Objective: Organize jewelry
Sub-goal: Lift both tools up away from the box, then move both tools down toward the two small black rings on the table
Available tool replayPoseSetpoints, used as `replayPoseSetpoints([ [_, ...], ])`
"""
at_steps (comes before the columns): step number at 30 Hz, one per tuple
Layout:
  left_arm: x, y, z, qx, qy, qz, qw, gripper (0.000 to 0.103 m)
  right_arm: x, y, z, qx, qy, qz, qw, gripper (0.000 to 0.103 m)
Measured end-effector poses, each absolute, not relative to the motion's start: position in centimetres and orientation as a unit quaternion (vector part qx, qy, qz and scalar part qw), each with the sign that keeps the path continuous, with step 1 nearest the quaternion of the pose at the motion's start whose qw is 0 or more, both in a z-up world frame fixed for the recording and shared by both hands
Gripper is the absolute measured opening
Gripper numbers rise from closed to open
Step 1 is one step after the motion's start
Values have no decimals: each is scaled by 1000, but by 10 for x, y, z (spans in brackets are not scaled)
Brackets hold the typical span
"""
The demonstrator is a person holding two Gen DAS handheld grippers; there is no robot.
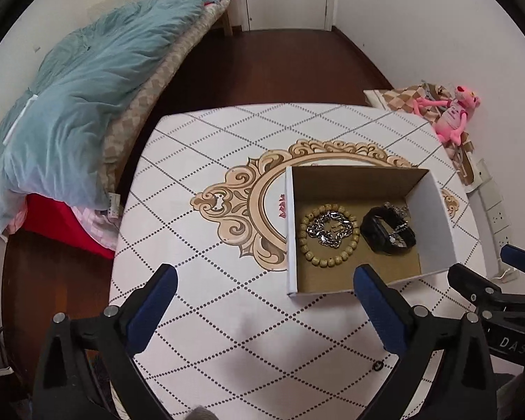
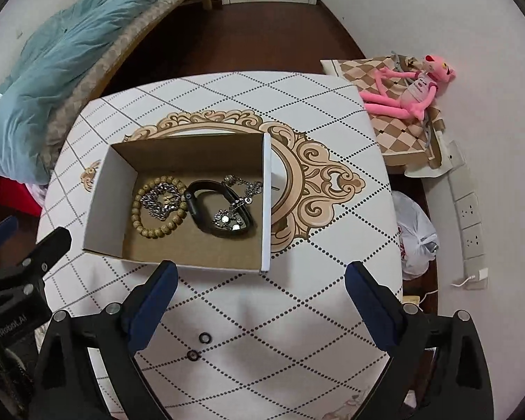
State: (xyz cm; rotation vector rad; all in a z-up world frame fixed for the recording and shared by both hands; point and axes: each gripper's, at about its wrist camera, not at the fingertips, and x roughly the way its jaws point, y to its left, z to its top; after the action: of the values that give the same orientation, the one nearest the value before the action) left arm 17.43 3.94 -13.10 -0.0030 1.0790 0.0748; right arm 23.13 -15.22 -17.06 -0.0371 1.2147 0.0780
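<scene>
An open cardboard box [image 1: 434, 217] [image 2: 105, 203] sits on the patterned white table [image 1: 210, 297] [image 2: 297, 315]. Inside lie a wooden bead bracelet [image 1: 306, 245] [image 2: 147, 231], a silver chain [image 1: 327, 231] [image 2: 159, 203], a black band [image 1: 376, 225] [image 2: 196, 210] and a sparkly silver chain [image 2: 232, 218]. Two small black rings [image 2: 204, 337] [image 2: 192, 354] rest on the table near me; the left wrist view shows one ring [image 1: 378, 365]. My left gripper [image 1: 265, 273] is open and empty over the table just in front of the box. My right gripper [image 2: 261, 269] is open and empty at the box's near edge.
A bed with a teal duvet [image 1: 70, 105] [image 2: 52, 63] stands left of the table. A pink plush toy [image 1: 451, 112] [image 2: 409, 94] lies on a checked cloth at the right. A power strip [image 2: 469, 217] and a plastic bag [image 2: 416, 234] are down on the right.
</scene>
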Motion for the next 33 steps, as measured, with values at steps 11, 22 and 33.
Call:
replayPoseSetpoints([
  [11, 130, 39, -72, -5, 459, 54, 887, 103, 187, -148, -109, -22, 512, 35, 858, 98],
  [22, 96, 34, -46, -5, 438, 47, 898, 103, 145, -155, -64, -6, 474, 37, 880, 98],
  [33, 102, 35, -166, 17, 529, 75, 845, 103, 146, -157, -198, 37, 564, 61, 823, 50],
])
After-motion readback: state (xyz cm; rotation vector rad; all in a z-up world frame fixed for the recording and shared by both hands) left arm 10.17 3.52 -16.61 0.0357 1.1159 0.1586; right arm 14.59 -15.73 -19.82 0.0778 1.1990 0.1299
